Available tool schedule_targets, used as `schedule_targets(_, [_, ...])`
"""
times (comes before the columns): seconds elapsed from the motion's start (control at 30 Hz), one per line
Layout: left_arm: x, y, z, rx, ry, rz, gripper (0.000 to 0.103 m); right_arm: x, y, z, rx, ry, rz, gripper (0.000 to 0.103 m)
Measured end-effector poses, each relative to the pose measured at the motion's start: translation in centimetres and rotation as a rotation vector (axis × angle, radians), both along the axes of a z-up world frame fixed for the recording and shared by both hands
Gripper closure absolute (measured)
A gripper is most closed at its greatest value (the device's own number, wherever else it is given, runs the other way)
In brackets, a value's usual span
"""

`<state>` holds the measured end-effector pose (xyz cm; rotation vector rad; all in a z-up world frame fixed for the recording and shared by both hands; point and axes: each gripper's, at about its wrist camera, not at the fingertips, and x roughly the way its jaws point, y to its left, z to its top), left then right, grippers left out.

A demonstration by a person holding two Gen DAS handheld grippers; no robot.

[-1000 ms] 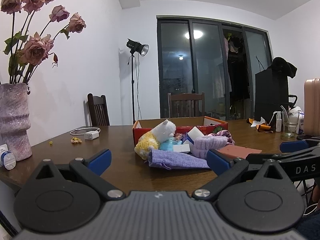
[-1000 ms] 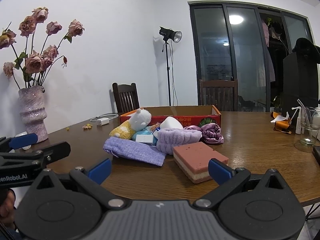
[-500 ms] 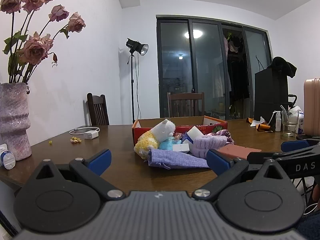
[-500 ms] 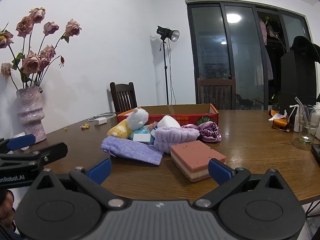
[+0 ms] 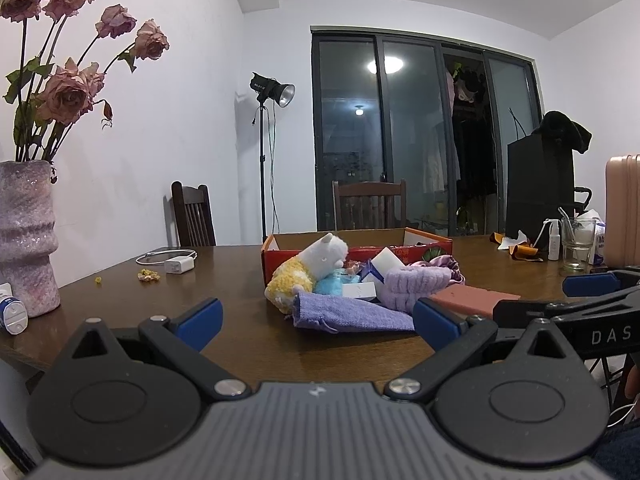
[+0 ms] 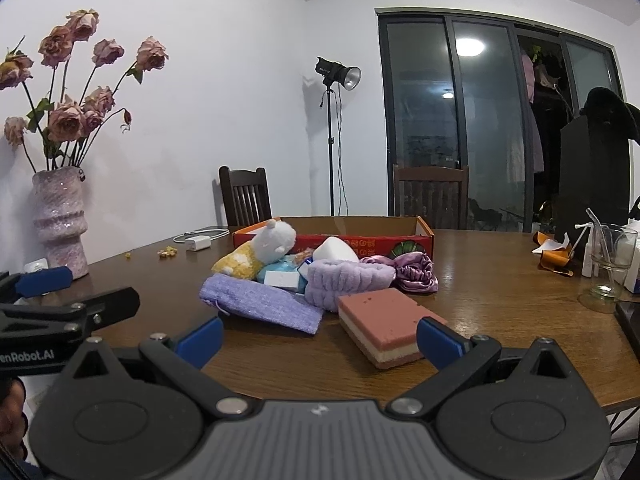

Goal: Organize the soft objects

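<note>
both tongs stand spread wide and carry nothing: the left gripper and the right gripper hang at the near table edge, short of the pile. the soft things lie heaped just in front of the red cardboard box, not in it: a pink layered sponge nearest the right tongs, a lilac cloth pouch beside it, a fluffy purple headband behind, a plush toy leaning on the box wall. the step in hand looks like the first reach. best to take the sponge first, since it lies free of the heap; close on its long sides, squeeze lightly, lift clear before carrying over the box rim.
</note>
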<state>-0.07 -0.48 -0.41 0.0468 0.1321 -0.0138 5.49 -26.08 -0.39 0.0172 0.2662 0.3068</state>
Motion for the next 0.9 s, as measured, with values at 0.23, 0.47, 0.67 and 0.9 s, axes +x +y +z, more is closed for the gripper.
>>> schedule_targets(0.23, [0.0,0.0,0.0,0.0,0.0,0.0,0.0,0.0,-0.1,-0.1,0.003,0.003,-0.003,0.0])
schedule_targets(0.47, [0.0,0.0,0.0,0.003,-0.003,0.001,0.0,0.0,-0.1,-0.1,0.003,0.006,-0.013,0.0])
schedule_targets(0.67, [0.0,-0.1,-0.1,0.001,0.0,-0.001,0.0,0.2,-0.2,-0.3,0.008,0.014,-0.021,0.0])
schedule_targets(0.9, [0.9,0.1,0.0,-0.003,0.021,0.007,0.0,0.6,-0.5,-0.4,0.015,0.039,-0.015,0.0])
